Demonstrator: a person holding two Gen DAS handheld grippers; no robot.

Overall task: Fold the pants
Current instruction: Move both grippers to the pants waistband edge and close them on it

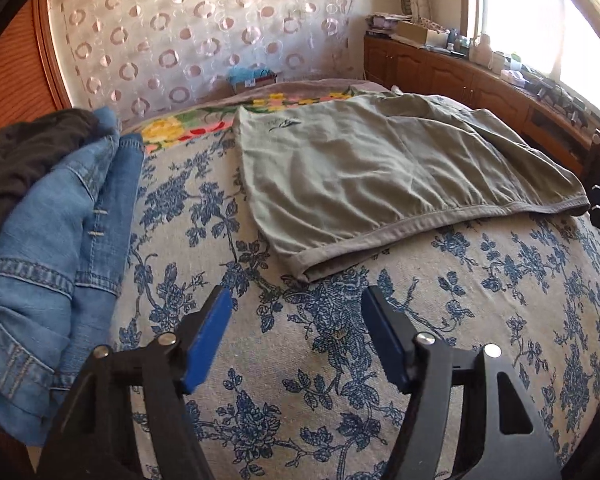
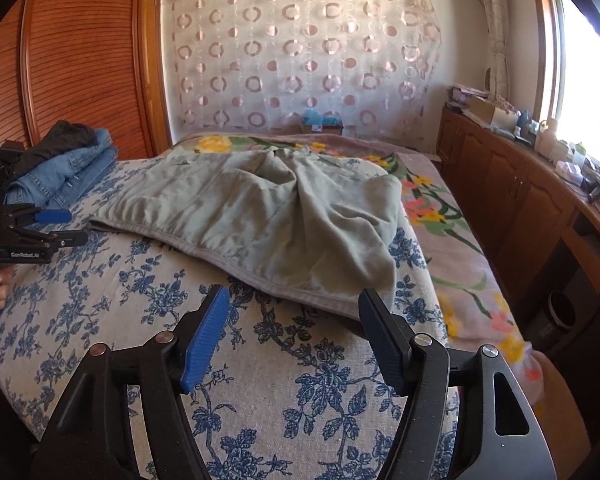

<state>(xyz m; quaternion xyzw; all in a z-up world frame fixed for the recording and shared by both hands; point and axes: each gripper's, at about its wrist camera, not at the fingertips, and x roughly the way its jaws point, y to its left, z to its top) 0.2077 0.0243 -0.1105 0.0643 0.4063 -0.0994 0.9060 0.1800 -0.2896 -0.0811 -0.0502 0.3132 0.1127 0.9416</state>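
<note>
Pants (image 1: 379,168): grey-green, flat on floral bedspread (image 1: 300,360), waistband nearest.
Left gripper (image 1: 296,300): spread, empty, waistband corner at 12 o'clock.
Right gripper (image 2: 294,300): spread, empty, at waistband edge.
Jeans (image 1: 60,240): at 9 o'clock.

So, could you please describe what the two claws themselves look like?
Both the left claw and right claw have black frames with cut-out slots, silver rivets at the pivots, and flat blue pads lining the fingers. White lettering marks the left claw's side in the right view.

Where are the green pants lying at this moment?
The green pants lie spread on the floral bedspread, right of the folded jeans, ahead of both open grippers.
</note>
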